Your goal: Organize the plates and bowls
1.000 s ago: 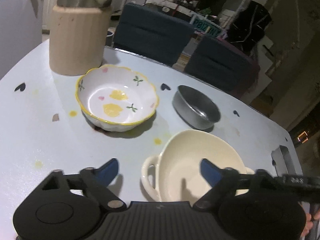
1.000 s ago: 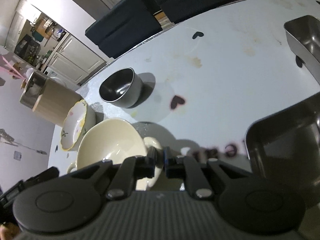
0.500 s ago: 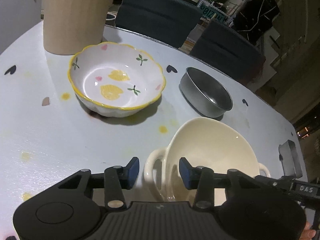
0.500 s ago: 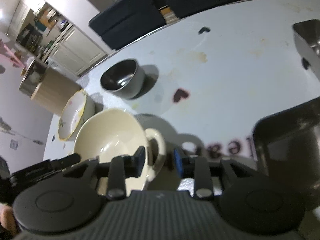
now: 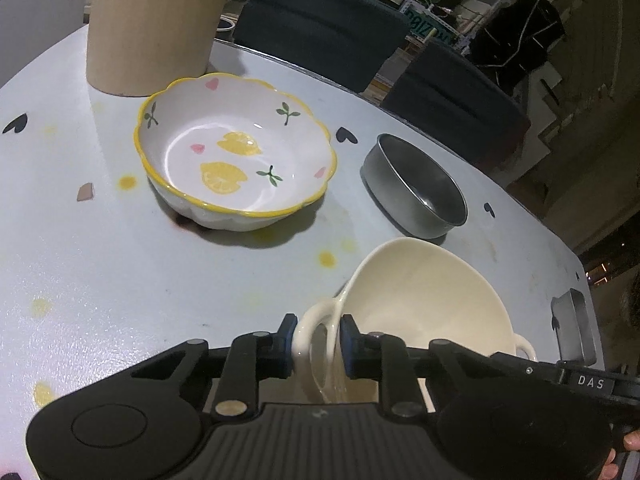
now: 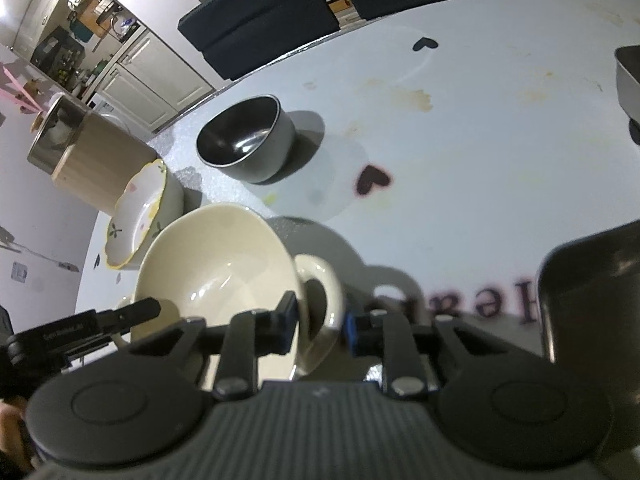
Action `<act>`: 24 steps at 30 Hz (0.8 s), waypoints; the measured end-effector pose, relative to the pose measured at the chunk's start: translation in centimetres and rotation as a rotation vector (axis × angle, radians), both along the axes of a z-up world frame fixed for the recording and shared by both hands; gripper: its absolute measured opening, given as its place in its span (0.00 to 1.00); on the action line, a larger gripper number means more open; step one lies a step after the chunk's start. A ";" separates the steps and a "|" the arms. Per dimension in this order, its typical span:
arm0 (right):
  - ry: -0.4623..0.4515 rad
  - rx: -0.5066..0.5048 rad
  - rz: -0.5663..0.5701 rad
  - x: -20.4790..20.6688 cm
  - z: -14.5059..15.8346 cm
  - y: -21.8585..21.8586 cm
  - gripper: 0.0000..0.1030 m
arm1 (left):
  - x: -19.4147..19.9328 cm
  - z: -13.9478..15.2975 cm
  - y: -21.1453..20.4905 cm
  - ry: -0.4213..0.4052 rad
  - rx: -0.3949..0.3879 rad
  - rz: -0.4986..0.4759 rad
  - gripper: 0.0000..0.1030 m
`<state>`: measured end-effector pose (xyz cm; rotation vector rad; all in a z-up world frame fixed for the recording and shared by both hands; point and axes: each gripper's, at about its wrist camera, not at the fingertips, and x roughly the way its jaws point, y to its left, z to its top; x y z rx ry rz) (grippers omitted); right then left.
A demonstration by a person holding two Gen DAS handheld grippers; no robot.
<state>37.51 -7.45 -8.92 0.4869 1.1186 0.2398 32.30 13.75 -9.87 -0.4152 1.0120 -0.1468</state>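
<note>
The fingers (image 5: 285, 342) of the left gripper (image 5: 316, 344) are closing on one loop handle of the cream bowl (image 5: 424, 296), blue pads set on either side of the loop and apparently touching it. The fingers (image 6: 289, 322) of the right gripper (image 6: 318, 326) are closing on the opposite handle in the same way, so the bowl is caught between both grippers, one at each end.

The cream bowl is the landmark. It sits on the pale, heart-printed table (image 5: 120, 280), close to the person's edge, and appears to rest there, though contact underneath is hidden. Going left to right in the left view: beyond the cream bowl and to its left stands a scalloped lemon bowl (image 5: 236, 160) with a yellow rim, upright and empty. Behind that is a tall tan canister (image 5: 156, 24). Beyond the cream bowl and slightly right sits a small steel bowl (image 5: 416, 188), well apart from the lemon bowl. Right of the cream bowl, in the right view, is a dark metal tray (image 6: 592, 292).

Judging from this, the sorting is at an early stage: all three bowls sit separately, nothing is nested or stacked, and the first lift seems about to begin.
</note>
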 end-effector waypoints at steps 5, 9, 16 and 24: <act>-0.002 -0.009 0.012 0.1 0.0 0.1 0.26 | -0.2 -0.1 0.0 -0.018 0.004 -0.017 0.22; -0.022 -0.036 0.031 0.2 0.1 0.6 0.26 | -0.2 -0.1 0.0 -0.010 0.005 -0.024 0.22; -0.023 -0.029 0.035 0.4 0.1 0.6 0.26 | -0.2 -0.4 -0.2 0.034 0.013 -0.032 0.21; -0.051 -0.053 0.047 0.0 0.3 0.8 0.26 | -0.7 -0.2 -0.6 -0.024 0.045 -0.047 0.21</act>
